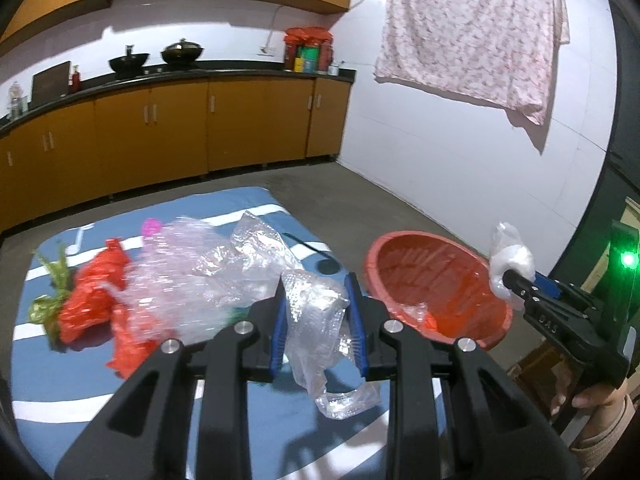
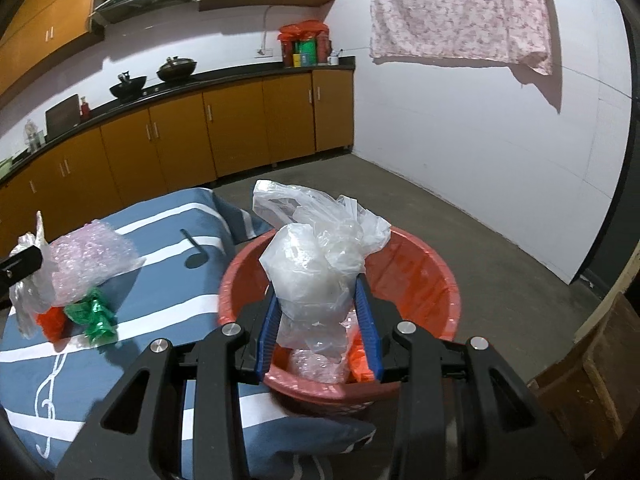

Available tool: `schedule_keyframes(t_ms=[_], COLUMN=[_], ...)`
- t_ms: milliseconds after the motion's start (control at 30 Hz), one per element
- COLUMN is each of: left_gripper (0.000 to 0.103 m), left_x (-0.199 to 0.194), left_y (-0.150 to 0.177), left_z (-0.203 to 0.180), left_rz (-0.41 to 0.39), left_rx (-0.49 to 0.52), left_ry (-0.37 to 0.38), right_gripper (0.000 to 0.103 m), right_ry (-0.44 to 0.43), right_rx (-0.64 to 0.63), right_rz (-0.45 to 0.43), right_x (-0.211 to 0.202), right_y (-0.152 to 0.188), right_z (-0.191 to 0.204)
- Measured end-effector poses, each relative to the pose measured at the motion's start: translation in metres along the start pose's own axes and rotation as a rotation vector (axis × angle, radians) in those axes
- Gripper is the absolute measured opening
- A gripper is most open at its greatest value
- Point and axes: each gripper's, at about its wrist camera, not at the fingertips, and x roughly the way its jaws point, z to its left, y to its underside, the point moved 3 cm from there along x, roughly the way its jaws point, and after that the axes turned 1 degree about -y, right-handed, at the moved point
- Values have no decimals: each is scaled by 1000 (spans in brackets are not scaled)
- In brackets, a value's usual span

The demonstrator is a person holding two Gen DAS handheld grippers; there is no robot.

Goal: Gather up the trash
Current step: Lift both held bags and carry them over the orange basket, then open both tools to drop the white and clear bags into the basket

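Nearest me, the left gripper [image 1: 316, 320] pinches a crumpled clear bubble-wrap sheet [image 1: 320, 336] between its blue pads, held above the blue cushion with white music notes [image 1: 60, 380]. The right gripper [image 2: 320, 320] clamps a bunched white translucent plastic bag [image 2: 316, 256] over the round red plastic basin [image 2: 420, 276], which already holds scraps. Further out on the cushion lie a red plastic bag [image 1: 96, 300], green wrapping [image 1: 52, 288] and more bubble wrap [image 1: 188, 272]
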Motion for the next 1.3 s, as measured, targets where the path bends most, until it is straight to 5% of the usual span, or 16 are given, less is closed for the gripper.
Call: schedule_keyframes(t_ms=[900,1300], left_gripper=[28,50], left_x=[142,172], left_y=[-13,-6], left_z=[-108,-108], left_rz=[128,185], left_rx=[101,66], left_ry=[197,203], right_gripper=[37,51], right_ry=[19,-10], right_rx=[94,157], right_rz=[-7,9], right_x=[46,55], right_y=[-26,-21], right_z=[-49,-64])
